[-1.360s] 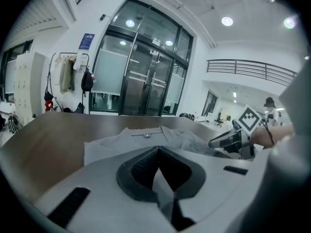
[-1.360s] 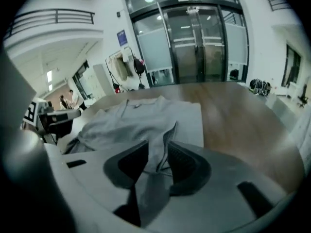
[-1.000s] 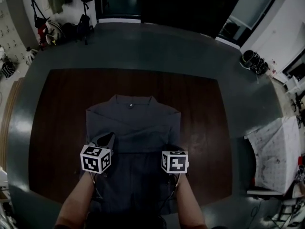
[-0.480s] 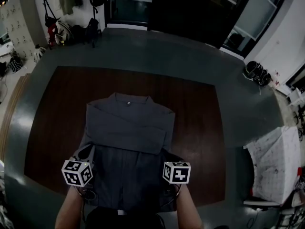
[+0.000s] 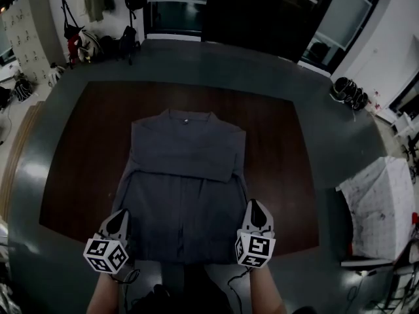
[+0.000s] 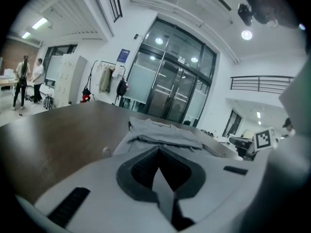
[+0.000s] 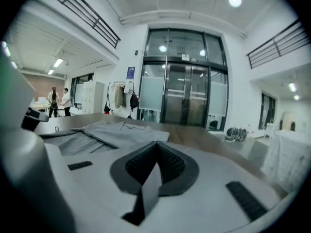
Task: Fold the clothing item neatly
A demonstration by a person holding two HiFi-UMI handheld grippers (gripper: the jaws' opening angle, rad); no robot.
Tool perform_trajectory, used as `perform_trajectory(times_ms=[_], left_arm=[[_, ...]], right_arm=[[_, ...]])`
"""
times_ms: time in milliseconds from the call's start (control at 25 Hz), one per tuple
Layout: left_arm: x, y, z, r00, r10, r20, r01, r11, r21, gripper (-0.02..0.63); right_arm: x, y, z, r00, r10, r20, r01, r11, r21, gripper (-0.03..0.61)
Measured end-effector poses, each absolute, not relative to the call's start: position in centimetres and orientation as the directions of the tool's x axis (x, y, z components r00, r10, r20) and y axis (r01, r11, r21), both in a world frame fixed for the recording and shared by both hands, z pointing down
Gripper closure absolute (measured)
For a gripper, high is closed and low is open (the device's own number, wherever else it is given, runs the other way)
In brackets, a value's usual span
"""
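Grey shirt [image 5: 183, 175] spread on the dark wooden table [image 5: 85, 149], a gripper at each near corner.
Collar lies at the far side and a folded layer lies across the upper half; the lower half lies flat, hem near the table's near edge; the left gripper [image 5: 121, 214] is at the shirt's near left edge, jaws clenched; the right gripper [image 5: 256, 205] is just beside the near right edge, jaws just closed tight (a thin grey sliver shows in each seam; cloth or gripper part, I cannot tell).

Dark wood table [image 5: 78, 149], grey floor [image 5: 196, 57], glass doors [image 7: 184, 96].
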State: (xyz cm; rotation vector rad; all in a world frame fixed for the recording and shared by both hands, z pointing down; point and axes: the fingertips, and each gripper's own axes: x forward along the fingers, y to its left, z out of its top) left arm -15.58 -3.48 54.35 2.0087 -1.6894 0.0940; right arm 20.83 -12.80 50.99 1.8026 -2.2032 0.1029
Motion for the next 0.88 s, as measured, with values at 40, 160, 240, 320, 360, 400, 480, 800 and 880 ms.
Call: perform_trajectory(times_ms=[40, 160, 240, 320, 360, 400, 480, 800, 880], left_arm=[[-15.8, -1.8, 54.5, 0.240, -0.903, 0.357, -0.933, -0.113, 0.342, 0.606], [-16.2, 3.8, 55.5, 0.284, -0.894, 0.347, -0.928, -0.166, 0.333, 0.606], [-16.4, 7.8, 56.1, 0.302, -0.889, 0.345, -0.927, -0.190, 0.323, 0.606], [-16.2, 11.7, 56.2, 0.326, -0.885, 0.333, -0.923, -0.222, 0.314, 0.604], [-16.0, 13.6, 56.0, 0.342, -0.882, 0.325, -0.920, -0.242, 0.309, 0.604], [-15.7, 15.4, 55.9, 0.360, -0.878, 0.317, -0.914, -0.264, 0.307, 0.604], [-15.5, 18.8, 55.7, 0.402, -0.867, 0.294, -0.895, -0.305, 0.324, 0.604], [-16.6, 26.4, 60.1, 0.391, -0.856, 0.338, -0.890, -0.257, 0.376, 0.477], [-17.6, 25.4, 63.0, 0.350, -0.866, 0.358, -0.916, -0.236, 0.324, 0.431]], right_arm=[[21.1, -11.2, 50.5, -0.155, -0.959, 0.235, -0.971, 0.192, 0.143, 0.589], [22.0, -5.5, 50.3, -0.114, -0.975, 0.188, -0.983, 0.139, 0.122, 0.589], [22.5, -0.8, 51.0, -0.092, -0.978, 0.189, -0.989, 0.112, 0.094, 0.589], [23.0, 4.1, 52.0, -0.066, -0.978, 0.199, -0.993, 0.084, 0.083, 0.589], [23.4, 6.6, 52.6, -0.050, -0.977, 0.205, -0.995, 0.068, 0.079, 0.589], [23.7, 9.0, 53.3, -0.033, -0.976, 0.214, -0.996, 0.049, 0.070, 0.589], [24.0, 13.4, 55.3, -0.004, -0.966, 0.259, -0.999, 0.016, 0.043, 0.589], [25.0, 22.8, 66.5, -0.040, -0.861, 0.507, -0.997, 0.068, 0.036, 0.447], [24.8, 21.3, 69.4, -0.064, -0.864, 0.500, -0.996, 0.087, 0.023, 0.431]])
